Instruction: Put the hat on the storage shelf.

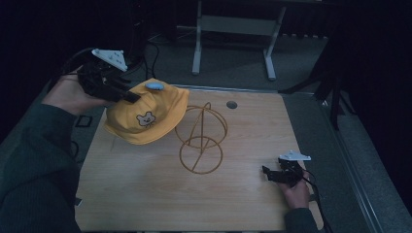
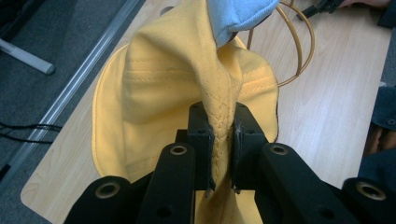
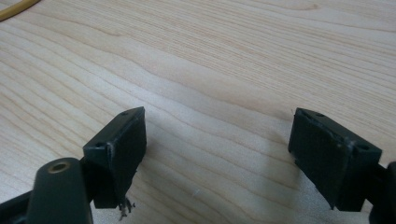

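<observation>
A yellow hat (image 1: 145,114) with a small bear patch and a light blue top button hangs above the table's far left part, beside a golden wire stand (image 1: 201,138). My left gripper (image 1: 130,97) is shut on the hat's brim; in the left gripper view the yellow fabric (image 2: 187,84) is pinched between the two black pads (image 2: 201,135), and the wire stand (image 2: 299,46) shows behind it. My right gripper (image 1: 267,173) rests low at the table's near right, held by a hand. Its jaws stand wide apart over bare wood, with nothing between the pads (image 3: 123,149).
The wooden table (image 1: 145,194) has a round cable hole (image 1: 231,104) near its far edge. A metal frame with legs (image 1: 233,43) stands on the grey floor behind the table. A forearm in a dark sleeve (image 1: 34,160) lies over the left side.
</observation>
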Motion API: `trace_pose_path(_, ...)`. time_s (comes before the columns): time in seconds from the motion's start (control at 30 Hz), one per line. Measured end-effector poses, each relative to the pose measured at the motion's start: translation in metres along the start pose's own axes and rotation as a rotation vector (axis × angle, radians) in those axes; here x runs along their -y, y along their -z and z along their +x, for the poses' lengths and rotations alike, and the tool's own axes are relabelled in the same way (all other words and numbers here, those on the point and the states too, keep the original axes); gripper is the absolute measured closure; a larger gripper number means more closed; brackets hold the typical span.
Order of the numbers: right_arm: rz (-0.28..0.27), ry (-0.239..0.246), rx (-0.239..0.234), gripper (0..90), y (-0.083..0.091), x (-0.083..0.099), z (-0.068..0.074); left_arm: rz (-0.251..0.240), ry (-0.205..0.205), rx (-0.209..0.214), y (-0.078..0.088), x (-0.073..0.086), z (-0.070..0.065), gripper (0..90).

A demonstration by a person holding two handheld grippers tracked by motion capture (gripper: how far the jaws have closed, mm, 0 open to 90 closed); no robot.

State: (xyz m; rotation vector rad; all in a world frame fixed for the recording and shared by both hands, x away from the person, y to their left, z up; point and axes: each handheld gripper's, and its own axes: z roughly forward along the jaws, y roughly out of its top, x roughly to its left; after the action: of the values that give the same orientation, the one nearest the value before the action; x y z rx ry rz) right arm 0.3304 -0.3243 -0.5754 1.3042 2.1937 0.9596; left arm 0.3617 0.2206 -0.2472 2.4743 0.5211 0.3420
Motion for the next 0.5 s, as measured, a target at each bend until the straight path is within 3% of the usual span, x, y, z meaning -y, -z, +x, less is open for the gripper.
trace_pose_path(0.5,0.0,0.0,0.0,19.2,0.0,0.0,0.0,-0.016,-0.032,0.025,0.002,-0.016,-0.004,80.8)
